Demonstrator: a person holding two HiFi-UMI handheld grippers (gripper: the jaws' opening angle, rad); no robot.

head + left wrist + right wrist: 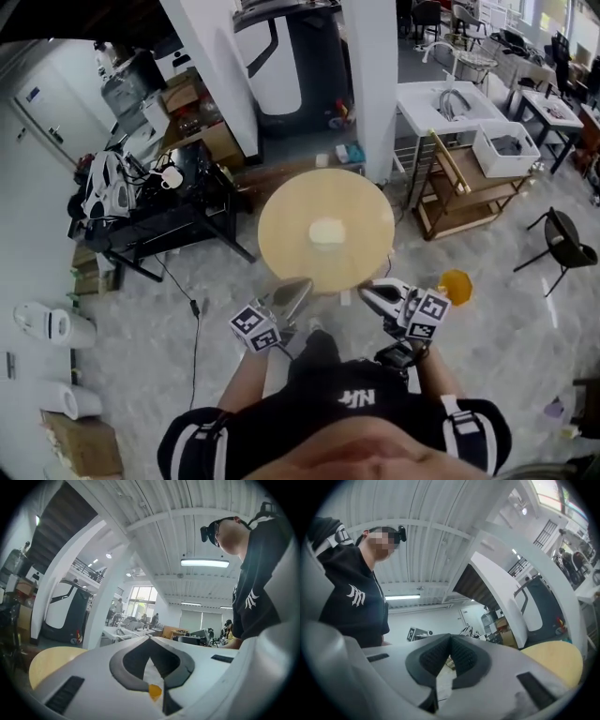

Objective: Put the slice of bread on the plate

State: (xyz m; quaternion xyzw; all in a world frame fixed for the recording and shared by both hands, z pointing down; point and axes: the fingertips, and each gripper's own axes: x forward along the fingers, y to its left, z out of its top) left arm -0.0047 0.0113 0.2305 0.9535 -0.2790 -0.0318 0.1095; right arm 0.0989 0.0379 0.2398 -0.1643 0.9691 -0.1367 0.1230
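Left claw and right claw are pinched together, empty; shirt logo perhaps reads NY

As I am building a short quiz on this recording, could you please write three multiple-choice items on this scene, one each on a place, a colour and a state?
1. Where on the round table does the plate lie?
A. at its left edge
B. near its middle
C. hanging over its near edge

2. What colour is the tabletop?
A. light wood
B. black
C. red

3. How do the jaws of the right gripper stand?
A. wide apart
B. closed on a cup
C. together, with nothing between them

Answers:
1 B: the head view shows bare tabletop all round the plate.
2 A: the top looks pale yellow wood in every view.
3 C: the right gripper view shows the tips meeting with nothing between them.
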